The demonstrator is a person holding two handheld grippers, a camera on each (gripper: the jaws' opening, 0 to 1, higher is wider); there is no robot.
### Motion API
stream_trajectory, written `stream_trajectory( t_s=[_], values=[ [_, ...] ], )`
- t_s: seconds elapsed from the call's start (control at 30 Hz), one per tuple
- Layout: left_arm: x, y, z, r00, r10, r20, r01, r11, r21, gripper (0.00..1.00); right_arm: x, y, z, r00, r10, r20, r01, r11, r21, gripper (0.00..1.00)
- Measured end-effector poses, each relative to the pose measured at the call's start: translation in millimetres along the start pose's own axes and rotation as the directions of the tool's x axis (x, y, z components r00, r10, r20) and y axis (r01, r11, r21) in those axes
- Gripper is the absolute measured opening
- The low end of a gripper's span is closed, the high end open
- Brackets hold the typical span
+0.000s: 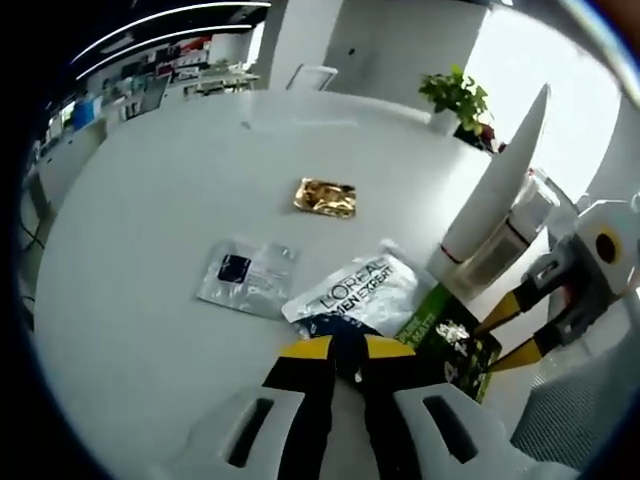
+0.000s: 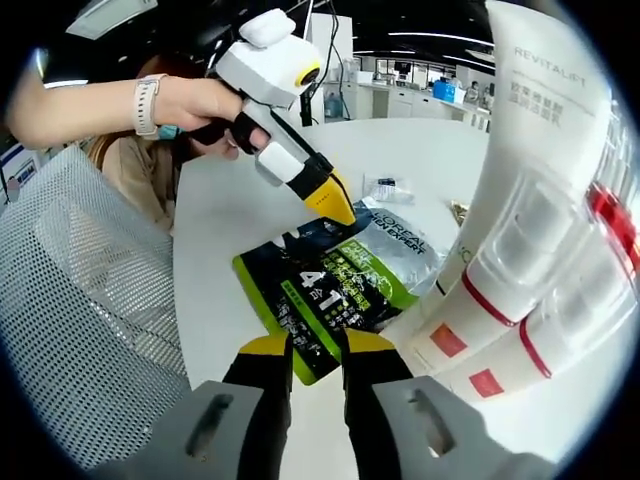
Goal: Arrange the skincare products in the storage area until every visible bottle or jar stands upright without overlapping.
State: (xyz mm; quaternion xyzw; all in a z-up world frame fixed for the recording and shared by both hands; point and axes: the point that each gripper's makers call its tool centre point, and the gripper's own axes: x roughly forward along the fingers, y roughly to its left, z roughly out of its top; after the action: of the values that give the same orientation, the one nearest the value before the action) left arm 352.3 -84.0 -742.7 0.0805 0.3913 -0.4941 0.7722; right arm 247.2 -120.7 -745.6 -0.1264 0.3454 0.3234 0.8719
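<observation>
Green-black sachet (image 2: 325, 290) pinched by right gripper (image 2: 315, 345), left gripper (image 1: 345, 350) closed on its far end; level lifting advised.

The flat silver-white foil sachet (image 1: 352, 290) on the white round table carries the print "L'OREAL MEN EXPERT". The tall white plastic tube (image 2: 545, 130) with red bands carries the word "REVITALIFT" near its top, above smaller unreadable lines. The dark sachet with green panel (image 2: 330, 290) shows the large numerals "4 1"; its smaller print is illegible.
</observation>
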Motion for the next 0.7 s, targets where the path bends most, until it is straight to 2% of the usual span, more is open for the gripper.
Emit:
stream_trajectory(
  t_s=[0.1, 0.23, 0.3, 0.4, 0.5, 0.7],
  values=[
    [0, 1.1, -0.3, 1.000, 0.009, -0.003, -0.009, 1.000, 0.016, 0.03, 0, 0, -0.1, 1.000, 0.000, 0.000, 0.000, 1.000, 0.000, 0.19],
    [-1, -2.6, 1.5, 1.000, 0.005, 0.004, -0.005, 1.000, 0.013, 0.07, 0, 0, -0.3, 1.000, 0.004, -0.003, -0.004, 1.000, 0.006, 0.20],
    [-3, -5.5, 3.5, 1.000, 0.004, 0.011, -0.004, 1.000, 0.020, 0.07, 0, 2, 0.0, 1.000, 0.001, -0.001, -0.001, 1.000, -0.016, 0.21],
    [-6, -15.0, 12.0, 0.999, -0.020, 0.041, 0.018, 0.999, 0.039, 0.08, 0, 4, -0.3, 1.000, 0.009, -0.010, -0.009, 1.000, -0.011, 0.24],
    [-12, -25.4, 30.0, 0.994, -0.042, 0.100, 0.035, 0.997, 0.074, 0.07, -3, 3, 1.6, 1.000, 0.021, -0.014, -0.021, 1.000, 0.009, 0.24],
    [-22, -44.0, 58.0, 0.983, -0.087, 0.161, 0.067, 0.990, 0.127, 0.10, -22, 1, 13.6, 0.999, 0.020, 0.029, -0.022, 0.998, 0.057, 0.22]
  ],
)
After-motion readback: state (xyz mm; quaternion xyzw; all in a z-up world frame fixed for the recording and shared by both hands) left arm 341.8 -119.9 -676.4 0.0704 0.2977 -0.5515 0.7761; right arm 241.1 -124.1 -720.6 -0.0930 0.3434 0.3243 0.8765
